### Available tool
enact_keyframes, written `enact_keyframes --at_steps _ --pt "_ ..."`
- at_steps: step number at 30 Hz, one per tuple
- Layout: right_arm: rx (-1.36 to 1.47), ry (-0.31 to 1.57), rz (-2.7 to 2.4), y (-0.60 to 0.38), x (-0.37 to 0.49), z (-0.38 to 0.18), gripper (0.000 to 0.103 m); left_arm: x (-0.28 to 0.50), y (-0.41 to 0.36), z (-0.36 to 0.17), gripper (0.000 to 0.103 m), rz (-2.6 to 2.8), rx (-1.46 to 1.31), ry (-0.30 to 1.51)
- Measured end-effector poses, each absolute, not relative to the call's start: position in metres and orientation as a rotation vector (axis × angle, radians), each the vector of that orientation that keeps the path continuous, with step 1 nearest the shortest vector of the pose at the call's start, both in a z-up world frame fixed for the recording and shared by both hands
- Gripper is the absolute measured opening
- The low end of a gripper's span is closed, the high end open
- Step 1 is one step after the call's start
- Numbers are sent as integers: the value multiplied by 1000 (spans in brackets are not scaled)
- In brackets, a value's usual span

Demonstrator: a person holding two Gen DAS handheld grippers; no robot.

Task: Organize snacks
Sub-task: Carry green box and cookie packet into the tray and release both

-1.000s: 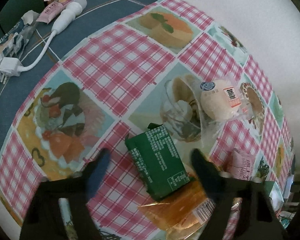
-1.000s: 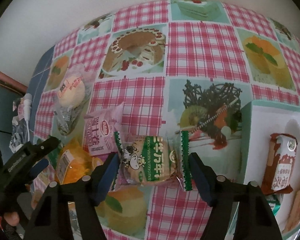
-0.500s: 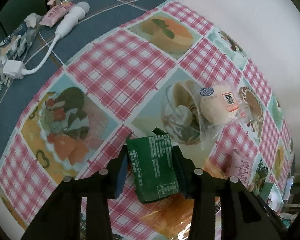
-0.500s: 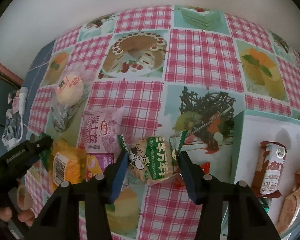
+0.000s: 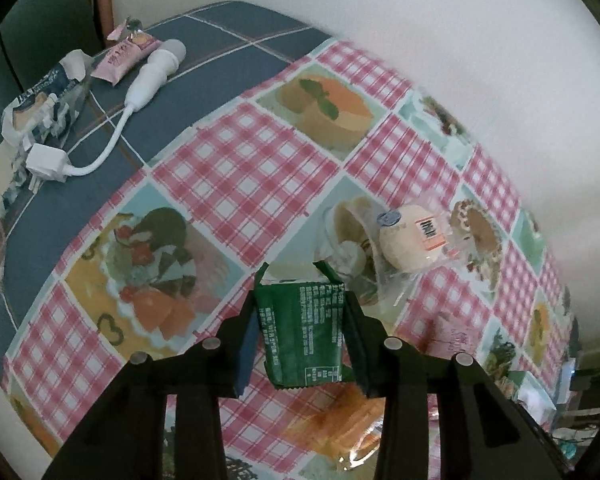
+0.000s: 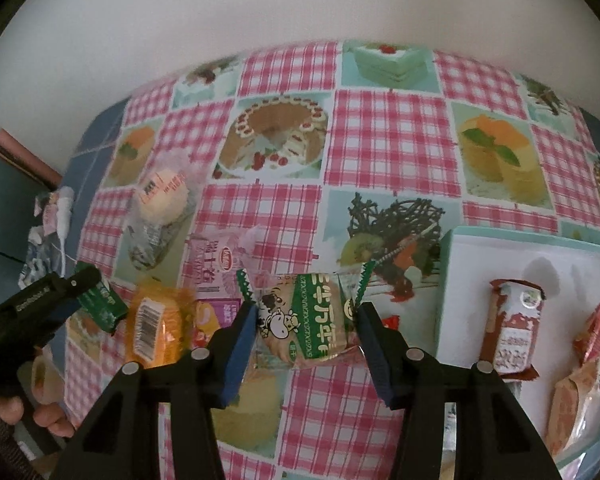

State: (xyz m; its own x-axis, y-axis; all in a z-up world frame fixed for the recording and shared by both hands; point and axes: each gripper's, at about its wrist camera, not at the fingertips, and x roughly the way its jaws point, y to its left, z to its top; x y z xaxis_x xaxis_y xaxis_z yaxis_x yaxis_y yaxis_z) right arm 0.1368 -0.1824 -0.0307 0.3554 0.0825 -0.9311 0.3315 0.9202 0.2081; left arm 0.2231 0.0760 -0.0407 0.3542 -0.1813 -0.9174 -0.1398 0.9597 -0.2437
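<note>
My left gripper (image 5: 302,316) is shut on a flat green snack packet (image 5: 304,336), which hangs lifted above the chequered tablecloth; the same gripper and green packet (image 6: 102,306) show at the left of the right wrist view. My right gripper (image 6: 306,320) is shut on a round biscuit pack with a green band and a cartoon cow (image 6: 304,322), raised off the cloth. A white bun in clear wrap (image 5: 410,236) lies beyond the green packet. An orange pack (image 6: 154,328) and a pink pack (image 6: 212,268) lie between the two grippers.
A white tray (image 6: 480,276) at the right holds a brown-red snack bar (image 6: 514,328) and other wrapped snacks (image 6: 580,392). On the blue cloth at far left lie a white cable with plug (image 5: 140,92), a pink wrapper (image 5: 124,58) and a torn blue bag (image 5: 40,100). A white wall stands behind.
Both grippers closed on their packs, the left on the green packet and the right on the cow biscuit pack, then rose, lifting them off the cloth.
</note>
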Motion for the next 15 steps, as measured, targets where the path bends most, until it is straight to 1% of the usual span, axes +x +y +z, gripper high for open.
enact_keyframes --at_steps 6,15 --pt "403 1160 -231 -189 113 -16 54 214 83 -19 41 -85 -351 1174" --pt "544 1057 -303 -204 73 -12 54 195 75 18 41 -91 -284 1089"
